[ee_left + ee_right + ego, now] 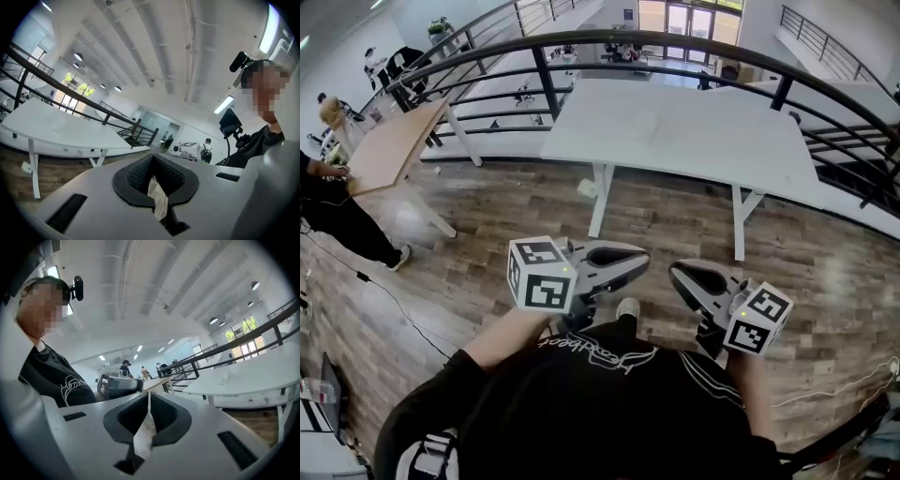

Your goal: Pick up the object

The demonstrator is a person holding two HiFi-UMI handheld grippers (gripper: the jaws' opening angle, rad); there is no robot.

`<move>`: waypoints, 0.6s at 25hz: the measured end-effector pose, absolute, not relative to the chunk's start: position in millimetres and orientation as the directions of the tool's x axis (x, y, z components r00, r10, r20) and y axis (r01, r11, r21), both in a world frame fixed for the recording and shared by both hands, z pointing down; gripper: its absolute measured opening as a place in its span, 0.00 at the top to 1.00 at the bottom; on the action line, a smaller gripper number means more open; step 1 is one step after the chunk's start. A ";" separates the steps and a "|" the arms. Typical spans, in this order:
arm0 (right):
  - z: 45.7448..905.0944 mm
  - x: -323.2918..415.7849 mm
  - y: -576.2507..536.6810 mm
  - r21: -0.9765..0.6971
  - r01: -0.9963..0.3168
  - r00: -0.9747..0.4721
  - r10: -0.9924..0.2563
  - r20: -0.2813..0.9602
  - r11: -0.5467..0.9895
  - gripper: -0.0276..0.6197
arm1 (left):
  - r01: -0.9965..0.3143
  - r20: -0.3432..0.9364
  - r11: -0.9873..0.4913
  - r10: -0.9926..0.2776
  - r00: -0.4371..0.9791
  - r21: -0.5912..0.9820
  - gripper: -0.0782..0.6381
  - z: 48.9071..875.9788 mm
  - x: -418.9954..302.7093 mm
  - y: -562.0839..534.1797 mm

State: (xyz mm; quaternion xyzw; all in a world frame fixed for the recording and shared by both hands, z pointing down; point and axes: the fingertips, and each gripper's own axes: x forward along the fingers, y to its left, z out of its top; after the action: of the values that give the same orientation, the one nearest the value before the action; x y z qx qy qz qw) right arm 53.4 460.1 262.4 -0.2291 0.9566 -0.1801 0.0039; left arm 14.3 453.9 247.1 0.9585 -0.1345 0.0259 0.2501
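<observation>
I hold both grippers close to my chest, pointing away from me over the wooden floor. The left gripper is shut, its dark pads meeting with nothing between them. The right gripper is shut too and holds nothing. The two tips stand a short way apart. A small pale thing lies on the white table, well beyond both grippers; what it is I cannot tell. The left gripper's body shows in the right gripper view.
A black curved railing runs behind the white table. A wooden table stands at the left, with a person in black beside it. Cables trail over the floor at the left. More people stand far off.
</observation>
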 end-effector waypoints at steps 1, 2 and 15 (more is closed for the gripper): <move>262.2 51.4 458.7 -0.350 -0.433 -0.897 -0.436 0.075 0.830 0.92 | -0.272 0.115 -0.836 -0.248 0.962 0.476 0.88 247.4 12.7 452.3; 262.6 49.4 457.6 -0.353 -0.431 -0.898 -0.434 0.076 0.830 0.92 | -0.273 0.112 -0.834 -0.250 0.962 0.479 0.88 247.9 10.9 451.2; 271.0 42.5 409.7 -0.352 -0.452 -0.888 -0.449 0.095 0.820 0.92 | -0.239 0.061 -0.846 -0.239 0.969 0.477 0.88 252.5 3.4 409.3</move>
State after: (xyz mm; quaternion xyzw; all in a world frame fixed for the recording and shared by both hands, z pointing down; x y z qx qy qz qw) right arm 42.5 409.7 271.0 -0.2362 0.9538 -0.1855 -0.0040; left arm 3.4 409.3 252.5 0.9607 -0.1244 -0.0002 0.2481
